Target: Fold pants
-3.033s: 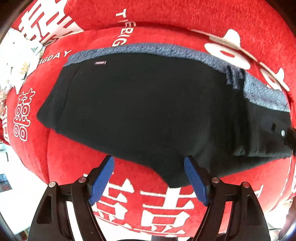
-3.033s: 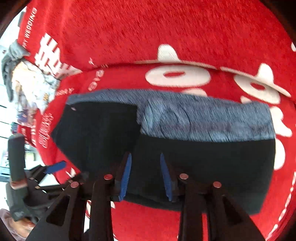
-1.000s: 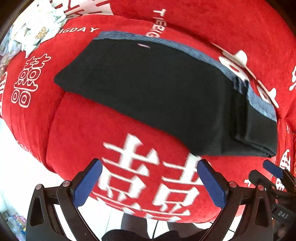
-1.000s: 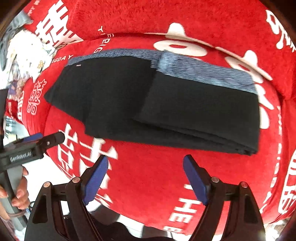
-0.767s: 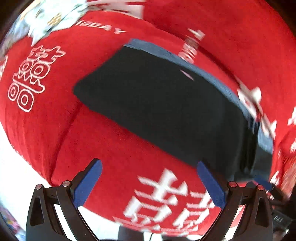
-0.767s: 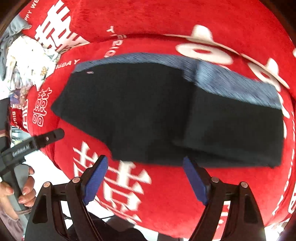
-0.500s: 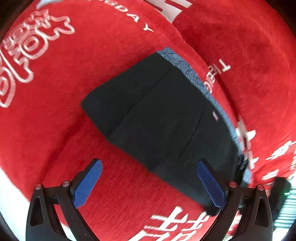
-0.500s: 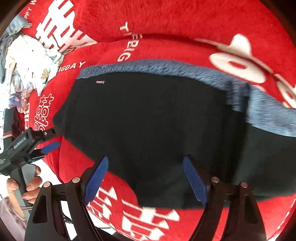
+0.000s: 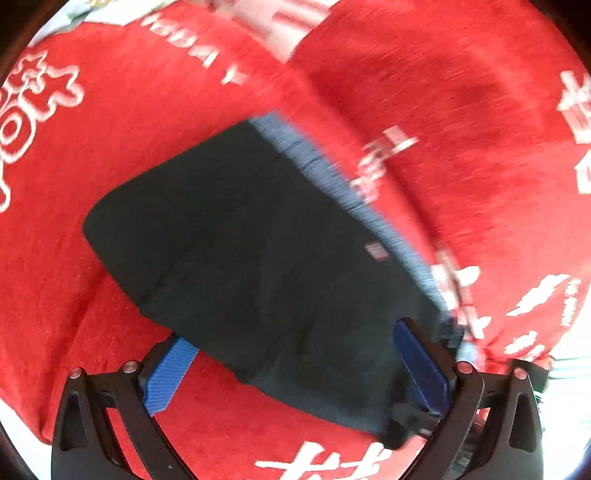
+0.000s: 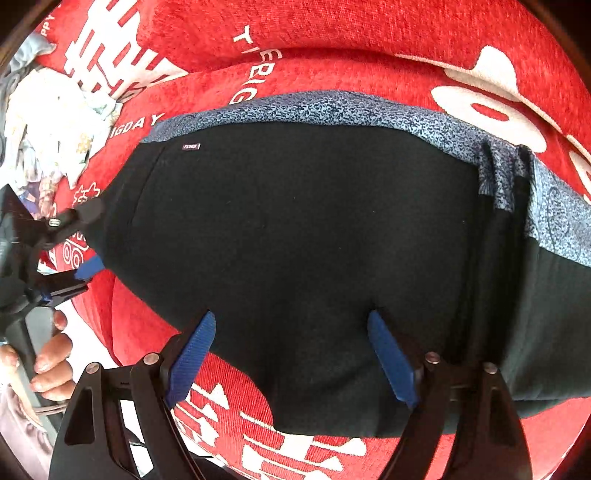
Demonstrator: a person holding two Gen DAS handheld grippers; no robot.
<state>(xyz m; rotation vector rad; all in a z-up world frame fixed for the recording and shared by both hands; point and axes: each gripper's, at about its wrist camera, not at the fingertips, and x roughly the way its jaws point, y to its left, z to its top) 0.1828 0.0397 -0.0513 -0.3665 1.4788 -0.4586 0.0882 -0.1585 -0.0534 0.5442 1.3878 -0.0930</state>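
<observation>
The left claw (image 9: 295, 365) and the right claw (image 10: 291, 356), both spread wide with blue pads, hover at the near edge of the black pants (image 10: 303, 240) (grey-blue waistband on the far side), which lie partly folded on a red sofa cover (image 10: 369, 44) printed with white characters.

I read this as a home living room. A plush red sofa cover (image 10: 369, 33) printed with white double-happiness characters and partial lettering ("IGDAY") drapes a seat cushion and a backrest, wedding-style décor. At the far left of my right wrist view I see a loose heap of pale printed laundry (image 10: 55, 122) on the seat. Black pants (image 10: 295, 240) lie on the cushion. Left view is motion-blurred.
</observation>
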